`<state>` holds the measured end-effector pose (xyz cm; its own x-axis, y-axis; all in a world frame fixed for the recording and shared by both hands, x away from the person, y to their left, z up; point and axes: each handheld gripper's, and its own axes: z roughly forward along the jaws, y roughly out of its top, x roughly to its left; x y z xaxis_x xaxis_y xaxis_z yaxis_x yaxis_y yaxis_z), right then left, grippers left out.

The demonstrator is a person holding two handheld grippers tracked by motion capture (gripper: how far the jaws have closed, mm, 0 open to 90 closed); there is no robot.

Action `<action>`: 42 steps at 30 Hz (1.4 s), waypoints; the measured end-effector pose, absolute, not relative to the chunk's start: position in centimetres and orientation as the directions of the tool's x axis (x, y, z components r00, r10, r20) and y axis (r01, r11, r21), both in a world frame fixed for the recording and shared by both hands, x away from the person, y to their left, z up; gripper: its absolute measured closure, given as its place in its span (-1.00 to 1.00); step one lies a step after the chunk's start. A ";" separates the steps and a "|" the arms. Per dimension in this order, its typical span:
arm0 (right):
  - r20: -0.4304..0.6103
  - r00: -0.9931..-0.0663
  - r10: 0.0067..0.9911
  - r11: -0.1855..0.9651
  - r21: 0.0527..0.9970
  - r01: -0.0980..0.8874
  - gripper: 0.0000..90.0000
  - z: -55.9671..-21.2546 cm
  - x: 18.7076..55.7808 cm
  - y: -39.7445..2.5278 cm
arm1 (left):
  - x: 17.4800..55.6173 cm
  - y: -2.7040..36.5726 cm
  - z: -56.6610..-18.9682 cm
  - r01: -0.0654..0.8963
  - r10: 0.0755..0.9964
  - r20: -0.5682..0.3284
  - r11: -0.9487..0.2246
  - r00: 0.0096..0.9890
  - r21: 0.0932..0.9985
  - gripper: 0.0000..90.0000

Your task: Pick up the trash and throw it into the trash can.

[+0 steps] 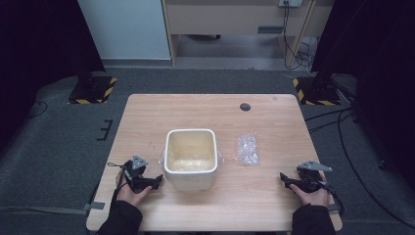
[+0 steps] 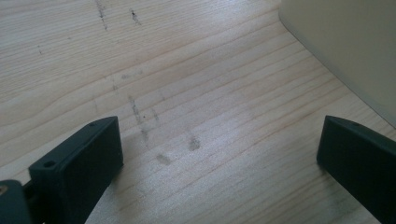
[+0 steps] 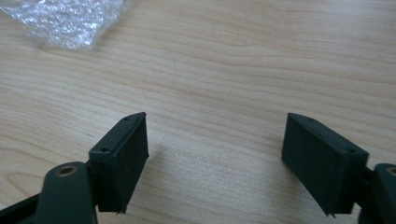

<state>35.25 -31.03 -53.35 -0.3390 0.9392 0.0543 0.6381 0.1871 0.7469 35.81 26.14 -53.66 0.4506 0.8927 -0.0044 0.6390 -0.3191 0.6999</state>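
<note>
White square tub [image 1: 190, 159] mid-table [image 1: 205, 105], crinkled plastic wrap [image 1: 246, 148] beside it, left gripper [image 1: 155, 180] and right gripper [image 1: 285, 179] both spread wide, gripping nothing, no readable writing

White tub [image 1: 191, 159] beside crumpled plastic [image 1: 246, 148] on table [image 1: 274, 191].

A white square container [image 1: 191, 159] with rounded corners stood upright at the table's centre, mouth open to the ceiling, its inside a yellowish cream. In the left gripper view its pale wall [image 2: 345, 46] filled the 2 o'clock corner, base flat on the wood. A crumpled piece of clear plastic wrap [image 1: 246, 149] lay at 3 o'clock from the container, near it but apart, flat on the tabletop. The right gripper view caught that wrap [image 3: 65, 21] glinting at 11 o'clock.
</note>
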 end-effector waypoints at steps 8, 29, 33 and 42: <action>0.067 -0.314 0.947 0.127 0.821 0.557 -0.45 -51.6 34.5 -31.1 | 35.8 26.1 -53.7 0.639 0.893 -0.004 -0.319 0.451 0.700 -1.00; 0.081 -0.355 0.931 0.069 0.918 0.392 -0.53 -46.1 33.8 -29.6 | 35.8 26.1 -53.7 0.639 0.893 -0.004 -0.319 0.451 0.700 -1.00; 0.072 -0.367 0.927 0.076 0.925 0.373 -0.52 -45.2 33.9 -29.1 | 35.8 26.1 -53.7 0.639 0.893 -0.004 -0.319 0.451 0.700 -1.00; 0.071 -0.378 0.923 0.070 0.936 0.346 -0.53 -43.7 34.7 -28.1 | 35.8 26.1 -53.7 0.639 0.894 -0.003 -0.318 0.448 0.700 -1.00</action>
